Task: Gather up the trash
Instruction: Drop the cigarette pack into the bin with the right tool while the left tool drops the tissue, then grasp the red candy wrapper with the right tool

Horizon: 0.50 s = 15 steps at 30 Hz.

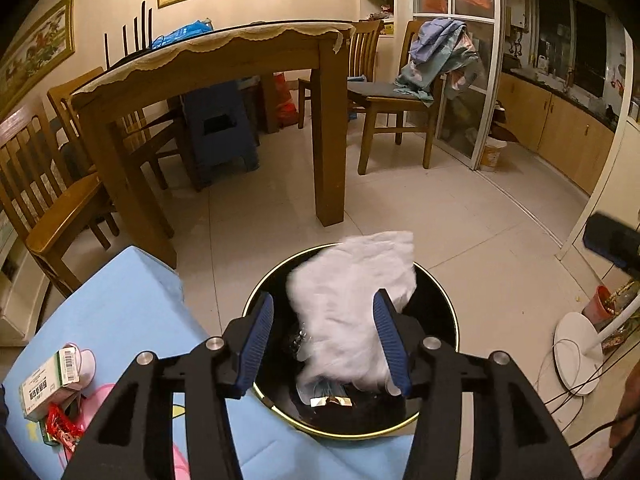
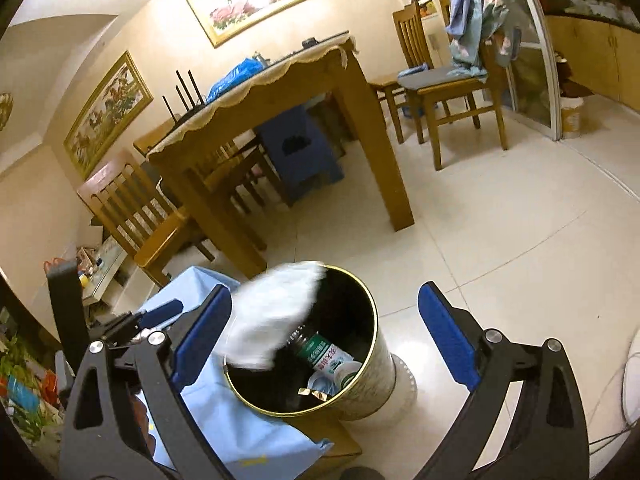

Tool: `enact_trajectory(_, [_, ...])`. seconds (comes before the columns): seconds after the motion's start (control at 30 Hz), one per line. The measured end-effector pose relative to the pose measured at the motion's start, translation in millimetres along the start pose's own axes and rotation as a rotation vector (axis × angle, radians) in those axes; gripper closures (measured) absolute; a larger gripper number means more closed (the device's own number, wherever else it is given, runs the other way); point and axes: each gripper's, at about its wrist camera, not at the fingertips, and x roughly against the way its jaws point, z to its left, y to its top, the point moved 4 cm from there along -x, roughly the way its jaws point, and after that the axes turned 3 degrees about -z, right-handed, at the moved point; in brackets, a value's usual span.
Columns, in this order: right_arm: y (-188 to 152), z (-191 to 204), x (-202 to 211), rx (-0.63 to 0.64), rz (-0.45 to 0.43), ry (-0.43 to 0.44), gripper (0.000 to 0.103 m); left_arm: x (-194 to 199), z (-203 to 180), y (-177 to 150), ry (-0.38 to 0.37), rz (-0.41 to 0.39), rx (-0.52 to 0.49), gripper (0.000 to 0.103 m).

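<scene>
A round black trash bin [image 1: 444,320] with a gold rim stands on the floor beside a table with a blue cloth [image 1: 120,304]. A blurred white tissue [image 1: 352,300] is in the air over the bin's mouth, between the fingers of my open left gripper [image 1: 324,344] and free of them. In the right wrist view the tissue [image 2: 272,312] hangs over the bin [image 2: 360,388], which holds a green-labelled bottle [image 2: 324,356] and wrappers. My right gripper [image 2: 324,340] is open and empty above the bin. A green and white box [image 1: 48,380] and a red wrapper [image 1: 60,428] lie on the blue cloth.
A wooden dining table [image 1: 224,64] with chairs [image 1: 396,96] stands behind the bin on the tiled floor. A blue stool [image 1: 220,128] is under it. A white fan base [image 1: 576,352] with cables is at the right. A glass door [image 1: 472,60] opens onto a kitchen.
</scene>
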Motion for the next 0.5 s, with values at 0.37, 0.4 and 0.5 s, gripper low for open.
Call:
enact_trajectory(0.37, [-22,87,-15,0.132,0.07,0.08,0.008,41,68,-28,0.095,-0.018,0.079,0.01])
enact_trajectory(0.4, [-26,102,-19,0.159,0.083,0.091,0.008,46,77,-34,0.105,-0.018,0.094,0.009])
enact_trajectory(0.5, [-41,146,-29,0.235,0.122,0.125,0.006,64,108,-52,0.168,-0.012,0.125,0.007])
